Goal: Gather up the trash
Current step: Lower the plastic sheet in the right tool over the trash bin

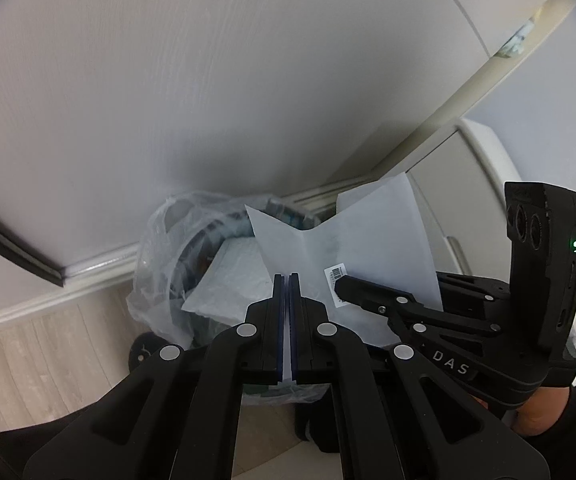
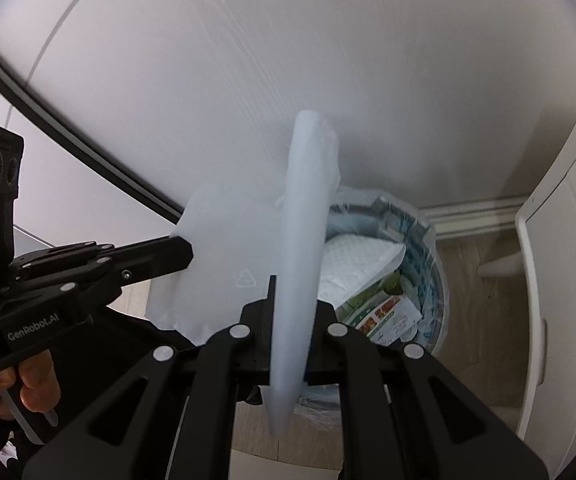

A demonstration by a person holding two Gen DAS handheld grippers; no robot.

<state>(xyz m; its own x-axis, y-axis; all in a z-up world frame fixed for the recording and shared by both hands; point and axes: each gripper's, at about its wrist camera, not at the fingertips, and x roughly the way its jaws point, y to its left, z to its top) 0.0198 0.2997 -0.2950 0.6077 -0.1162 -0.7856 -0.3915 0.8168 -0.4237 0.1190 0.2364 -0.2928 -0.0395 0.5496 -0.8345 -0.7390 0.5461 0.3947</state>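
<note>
I have 2 grippers on 1 piece of trash. My left gripper (image 1: 287, 280) is fully closed, pinching the near edge of a white plastic mailer bag (image 1: 368, 240); my right gripper (image 1: 342, 280) is clamped on the same bag further along, beside its barcode label (image 1: 336, 271). In the right wrist view the bag (image 2: 300, 264) runs edge-on between that gripper's fingers, which are pressed together on it, and my left gripper (image 2: 184, 250) bites the far flap. So the bag is stretched between my hands, its long axis running roughly from one gripper to the other, sheet standing upright rather than flat.

What matters for the next move: the trash bin (image 2: 428, 248), lined with a clear plastic liner (image 1: 160, 248), sits directly below and ahead of the bag. It already holds a white padded sheet (image 2: 352, 260) and some printed wrappers (image 2: 388, 316). From the right wrist camera the bin mouth lies just past and to the right of the bag, so my right hand looks the nearer one, though the fisheye blur makes that hard to call. Both grippers tilt steeply down toward the bin, which stands against a white wall (image 1: 208, 80) in a corner, on a wood-look floor (image 1: 28, 360).

I judge the bag is over the opening but not yet in; both grips must let go for it to drop.
</note>
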